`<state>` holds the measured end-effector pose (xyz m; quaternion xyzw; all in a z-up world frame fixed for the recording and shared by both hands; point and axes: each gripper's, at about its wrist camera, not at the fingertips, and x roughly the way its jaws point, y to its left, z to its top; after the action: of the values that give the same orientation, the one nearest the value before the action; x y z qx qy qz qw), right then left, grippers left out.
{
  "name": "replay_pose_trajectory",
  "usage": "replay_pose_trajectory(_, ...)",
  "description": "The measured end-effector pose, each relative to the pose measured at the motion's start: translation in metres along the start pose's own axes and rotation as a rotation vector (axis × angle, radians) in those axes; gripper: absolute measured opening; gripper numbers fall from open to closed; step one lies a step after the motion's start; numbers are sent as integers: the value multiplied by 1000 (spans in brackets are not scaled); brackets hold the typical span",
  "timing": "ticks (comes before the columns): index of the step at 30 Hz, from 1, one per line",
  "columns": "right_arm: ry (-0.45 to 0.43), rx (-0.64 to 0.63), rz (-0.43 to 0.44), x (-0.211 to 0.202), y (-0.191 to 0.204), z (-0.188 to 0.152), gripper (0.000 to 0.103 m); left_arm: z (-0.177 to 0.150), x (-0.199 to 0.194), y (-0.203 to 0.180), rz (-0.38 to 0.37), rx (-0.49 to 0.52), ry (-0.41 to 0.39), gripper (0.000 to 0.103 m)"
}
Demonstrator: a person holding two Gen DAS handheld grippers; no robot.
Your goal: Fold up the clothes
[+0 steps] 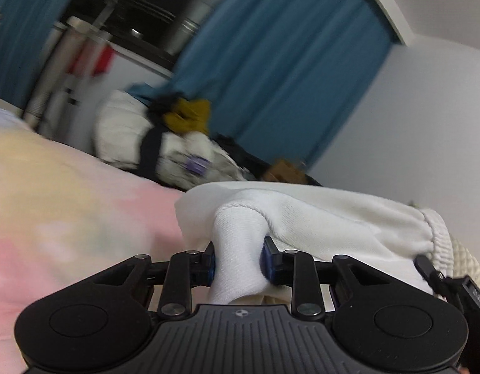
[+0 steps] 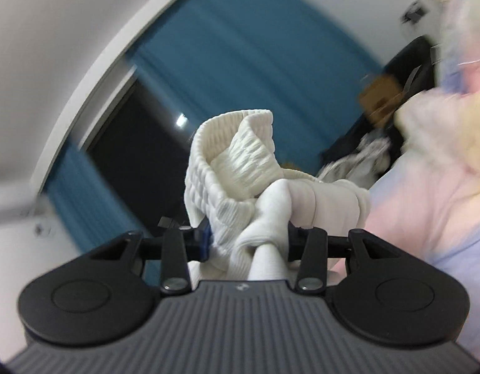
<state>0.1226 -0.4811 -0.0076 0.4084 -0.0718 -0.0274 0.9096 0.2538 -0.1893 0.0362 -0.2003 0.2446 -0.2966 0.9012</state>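
Note:
My left gripper (image 1: pixel 238 260) is shut on a bunched fold of a white garment (image 1: pixel 302 215), whose body spreads to the right and ends in a gathered elastic band (image 1: pixel 436 237). My right gripper (image 2: pixel 247 240) is shut on the same white garment (image 2: pixel 271 205), pinching smooth fabric together with its ribbed cream waistband (image 2: pixel 236 159), which stands up above the fingers. Both grippers hold the garment lifted over a pastel pink and yellow bedspread (image 1: pixel 68 205). The other gripper's black finger tip (image 1: pixel 426 265) shows at the right of the left wrist view.
A heap of white, black and mustard clothes (image 1: pixel 165 137) lies at the far side of the bed. Blue curtains (image 1: pixel 280 71) and a dark window (image 2: pixel 130 143) stand behind. A brown cardboard box (image 2: pixel 380 99) sits by the wall. The bedspread (image 2: pixel 426 202) lies to the right.

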Motion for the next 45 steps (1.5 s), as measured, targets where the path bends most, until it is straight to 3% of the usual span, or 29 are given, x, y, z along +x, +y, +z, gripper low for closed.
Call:
replay_pose_trajectory(4,-199,80,-80,-15,-71,-7,44,-29,99,-41,-58,88,94,28)
replay_pose_trajectory(7,-258,162,-215,-27,-122,-18,44,-58,163,-62,-76,180,192,29)
replay_pose_trajectory(10,-233,250,-293,-37,-158,-31,44,-84,201,-73,-77,246,256,30)
replay_pose_trajectory(16,-185,410,-429,-56,-220,-53,45,-108,217,-46,-94,312,356,38)
replay_pose_trajectory(19,-186,416,-454,-56,-219,-54,48,-108,206,-32,-86,333,362,43)
replay_pose_trajectory(23,-155,445,-495,-56,-211,-46,56,-97,162,-35,-39,373,351,50)
replay_pose_trajectory(25,-117,436,-563,-58,-196,-37,57,-88,140,-41,-30,384,346,54)
replay_pose_trajectory(29,-97,315,-705,-76,-148,-20,60,-69,93,-55,-27,399,321,54)
replay_pose_trajectory(31,-98,205,-735,-88,-122,-14,60,-58,66,-64,-37,399,291,59)
replay_pose_trajectory(34,-57,57,-744,-101,-87,-4,60,-46,24,-80,-49,422,243,68)
replay_pose_trajectory(39,43,-148,-683,-125,-31,9,60,-37,-48,-102,-67,452,187,72)
replay_pose_trajectory(45,141,-361,-635,-138,46,-4,60,-40,-132,-113,-68,495,132,81)
